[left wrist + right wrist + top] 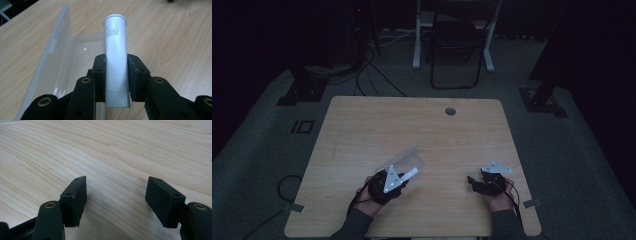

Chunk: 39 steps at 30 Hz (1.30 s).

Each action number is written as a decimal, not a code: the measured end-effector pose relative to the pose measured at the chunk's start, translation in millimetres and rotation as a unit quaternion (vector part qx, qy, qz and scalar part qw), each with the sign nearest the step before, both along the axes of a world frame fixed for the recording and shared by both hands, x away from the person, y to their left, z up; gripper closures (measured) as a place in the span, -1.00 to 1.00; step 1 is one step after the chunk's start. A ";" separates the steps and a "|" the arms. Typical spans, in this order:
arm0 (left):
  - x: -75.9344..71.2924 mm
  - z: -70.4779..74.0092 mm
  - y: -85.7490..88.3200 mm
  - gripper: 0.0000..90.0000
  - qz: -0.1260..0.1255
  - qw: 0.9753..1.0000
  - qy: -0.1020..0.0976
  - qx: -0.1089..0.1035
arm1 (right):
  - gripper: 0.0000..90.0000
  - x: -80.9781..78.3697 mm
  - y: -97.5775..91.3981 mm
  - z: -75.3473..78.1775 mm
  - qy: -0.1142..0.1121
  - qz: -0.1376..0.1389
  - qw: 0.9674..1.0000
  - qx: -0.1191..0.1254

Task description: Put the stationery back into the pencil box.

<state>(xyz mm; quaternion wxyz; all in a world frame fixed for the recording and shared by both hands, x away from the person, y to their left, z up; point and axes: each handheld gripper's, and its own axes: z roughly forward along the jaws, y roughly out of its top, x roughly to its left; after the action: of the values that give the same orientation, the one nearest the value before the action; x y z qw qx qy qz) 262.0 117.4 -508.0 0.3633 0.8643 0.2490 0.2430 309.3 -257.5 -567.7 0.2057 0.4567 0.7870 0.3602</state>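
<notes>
My left gripper (116, 75) is shut on a white plastic tube (115, 60) with small printed text near its rimmed far end. The tube sticks out forward from between the pads, over a clear plastic box (53, 62) that lies open on the wooden table (175, 37). In the high view the left gripper (398, 178) sits at the table's front left, the tube (410, 174) pointing right and away, the clear box (407, 161) just beyond it. My right gripper (116, 195) stands open over bare wood; in the high view the right gripper (474, 182) is at the front right.
The table (412, 125) has a round cable hole (450, 111) near its far edge. A folding chair (457, 45) and desk legs stand on the dark floor behind it. Cables lie on the floor at the left.
</notes>
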 end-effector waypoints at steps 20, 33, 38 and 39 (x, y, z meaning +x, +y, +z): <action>6.6 -4.4 1.8 0.57 0.024 1.000 -0.014 0.008 | -0.25 0.0 0.0 0.0 0.000 0.000 1.000 0.000; 10.9 -6.5 1.7 0.57 0.031 0.999 -0.014 0.010 | -0.25 0.0 0.0 0.0 0.000 0.000 1.000 0.000; 12.6 -7.2 1.8 0.57 0.033 0.999 -0.014 0.013 | -0.25 0.0 0.0 0.0 0.000 0.000 1.000 0.000; 12.8 -7.3 1.8 0.57 0.034 0.999 -0.014 0.013 | -0.25 0.0 0.0 0.0 0.000 0.000 1.000 0.000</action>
<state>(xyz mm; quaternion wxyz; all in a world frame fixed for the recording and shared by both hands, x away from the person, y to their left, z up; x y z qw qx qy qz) 274.8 119.2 -515.3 0.3469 0.8565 0.2699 0.2706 309.3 -257.5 -567.7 0.2056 0.4567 0.7871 0.3601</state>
